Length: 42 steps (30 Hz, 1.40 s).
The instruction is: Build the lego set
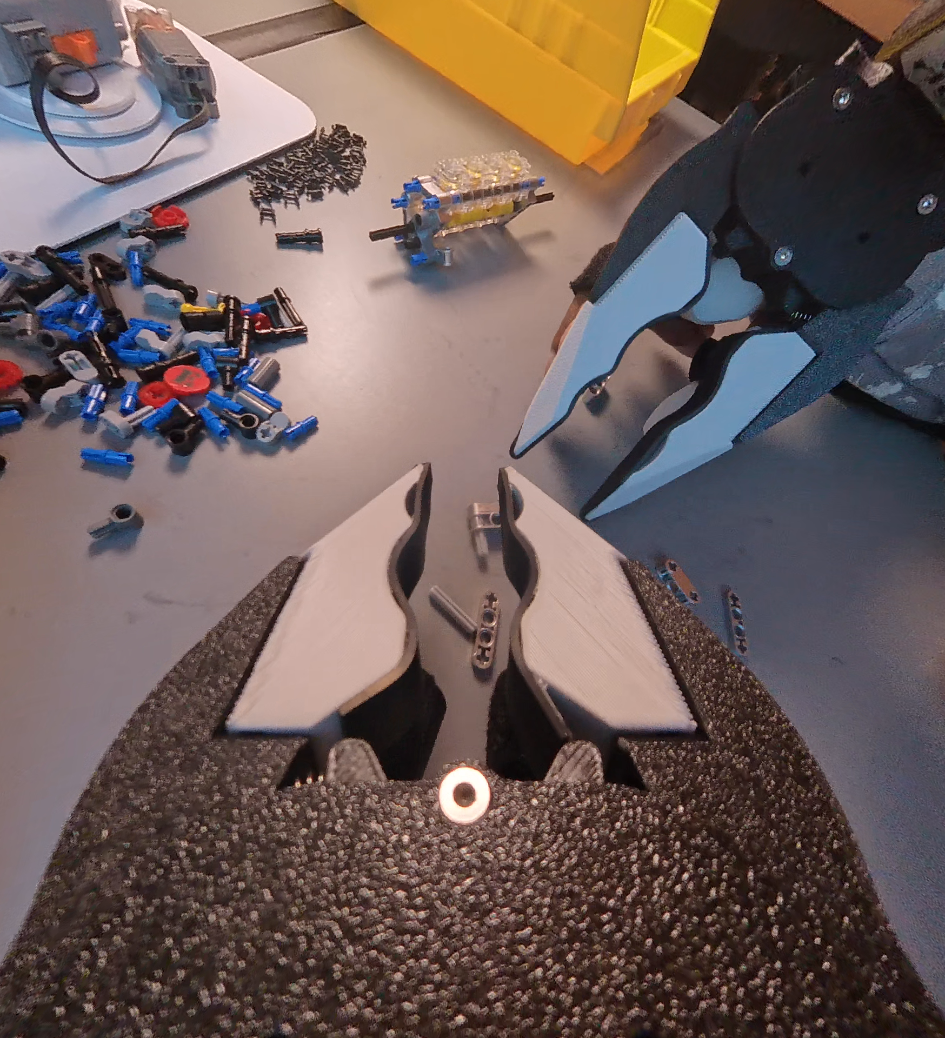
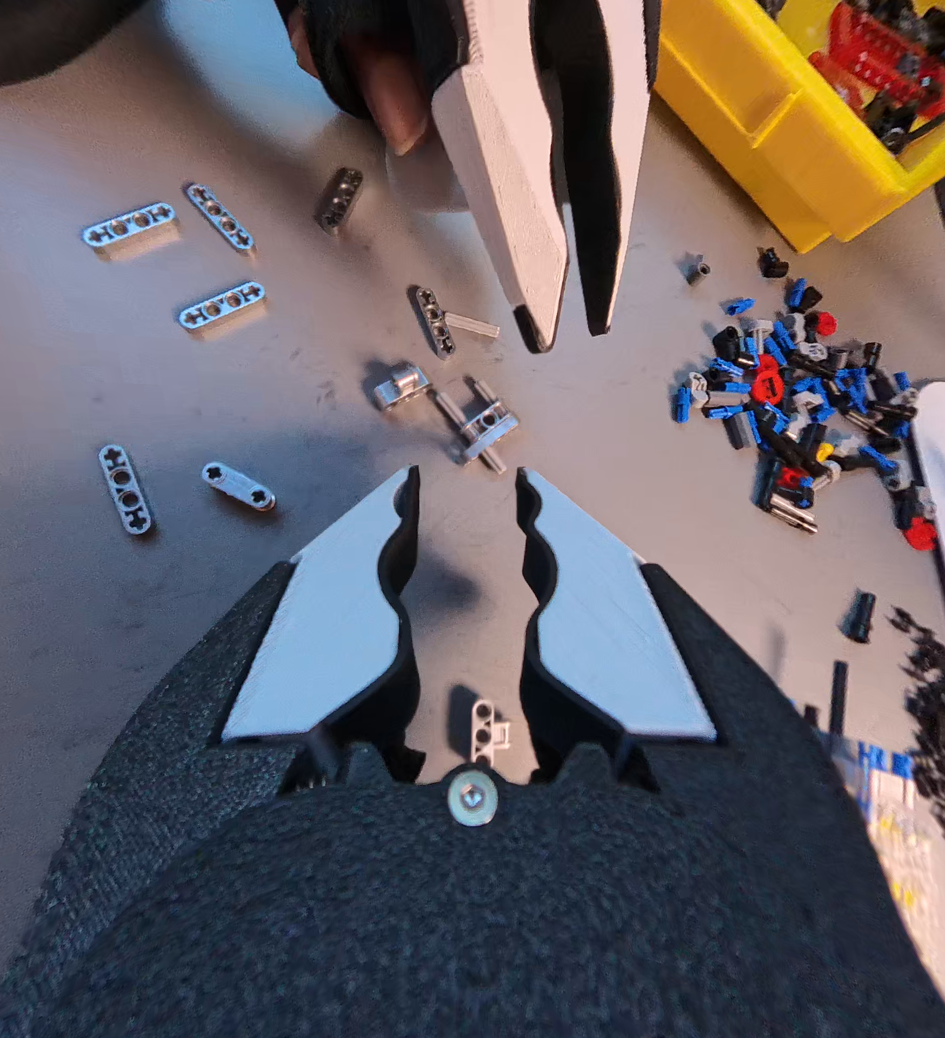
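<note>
Right now both tools hover over the grey table (image 1: 459, 365), jaws spread, holding nothing. Under the left gripper (image 1: 464, 477) lie a short beam (image 1: 487, 632) touching a pin (image 1: 450, 609). Just ahead of the right gripper (image 2: 467, 477) sits a connector on an axle (image 2: 484, 429). Any pinch here wants a low, square, slow approach; these bits look quick to skid.
</note>
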Each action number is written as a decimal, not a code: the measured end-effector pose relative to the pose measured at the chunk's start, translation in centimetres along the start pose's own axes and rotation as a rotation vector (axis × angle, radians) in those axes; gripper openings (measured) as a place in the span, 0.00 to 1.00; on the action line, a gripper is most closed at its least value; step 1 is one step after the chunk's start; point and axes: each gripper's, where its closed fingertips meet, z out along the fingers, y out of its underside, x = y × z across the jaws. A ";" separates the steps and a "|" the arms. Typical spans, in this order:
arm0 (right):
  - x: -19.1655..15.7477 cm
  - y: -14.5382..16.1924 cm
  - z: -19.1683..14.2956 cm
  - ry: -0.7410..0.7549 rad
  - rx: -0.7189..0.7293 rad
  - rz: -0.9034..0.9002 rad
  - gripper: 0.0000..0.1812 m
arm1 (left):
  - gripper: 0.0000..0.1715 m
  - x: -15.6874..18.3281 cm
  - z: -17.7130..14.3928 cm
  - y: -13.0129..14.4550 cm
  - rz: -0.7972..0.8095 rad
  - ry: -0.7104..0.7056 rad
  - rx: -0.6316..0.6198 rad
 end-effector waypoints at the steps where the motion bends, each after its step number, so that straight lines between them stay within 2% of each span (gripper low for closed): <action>1: 0.0 -0.2 0.4 -0.040 -0.013 0.015 0.20 | 0.13 -0.3 -0.1 0.1 0.003 -0.016 -0.003; 4: 0.6 -0.8 1.8 -0.075 -0.073 0.047 0.20 | 0.12 -0.9 -0.3 0.1 -0.001 -0.044 0.002; 5: 0.5 -0.2 2.3 -0.093 -0.127 0.061 0.17 | 0.13 -1.0 -0.4 0.1 -0.005 -0.047 0.006; 6: 0.3 -0.2 2.6 -0.119 -0.133 0.077 0.10 | 0.13 -1.1 -0.5 0.0 -0.009 -0.047 0.010; 7: 0.3 -0.5 2.6 -0.127 -0.116 0.103 0.05 | 0.13 -1.0 -0.6 -0.1 -0.013 -0.043 0.015; 10: 0.7 -0.2 2.2 -0.101 -0.098 0.110 0.04 | 0.13 -0.6 -0.6 -0.3 -0.033 -0.008 0.034; 12: 1.2 -0.9 1.1 -0.065 -0.025 0.130 0.00 | 0.13 -0.1 -0.7 -0.6 -0.057 0.031 0.054; 15: 1.9 -1.9 -1.5 0.026 0.090 0.093 0.00 | 0.13 1.2 -1.1 -1.8 -0.121 0.134 0.130; 18: 1.6 -1.1 -2.3 0.050 0.073 0.091 0.00 | 0.13 1.1 -1.2 -2.0 -0.147 0.141 0.147; 22: 1.3 -1.2 -0.9 0.050 0.074 0.111 0.00 | 0.13 -1.0 -1.4 -1.8 -0.114 0.018 0.127; 25: 1.3 -2.5 0.6 0.011 0.076 0.149 0.08 | 0.13 -2.1 -2.2 -2.4 -0.112 -0.039 0.162; 29: 0.8 -3.4 3.8 -0.050 -0.007 0.156 0.14 | 0.12 -2.9 -2.9 -2.7 -0.132 -0.067 0.202; 31: 0.8 -3.1 5.1 -0.064 -0.052 0.156 0.12 | 0.12 -3.0 -3.1 -2.8 -0.139 -0.071 0.213; 32: 0.7 -3.4 5.4 -0.091 -0.042 0.175 0.05 | 0.12 -3.0 -3.1 -2.8 -0.142 -0.070 0.217; 33: 0.4 -3.5 5.4 -0.126 -0.041 0.196 0.05 | 0.12 -3.0 -3.2 -2.9 -0.143 -0.067 0.220; 36: 0.7 -3.5 4.6 -0.112 -0.020 0.177 0.00 | 0.12 -2.6 -3.2 -3.0 -0.147 -0.047 0.223; 42: 1.2 -2.4 1.8 -0.050 0.031 0.182 0.00 | 0.12 -2.0 -2.8 -2.8 -0.170 0.001 0.209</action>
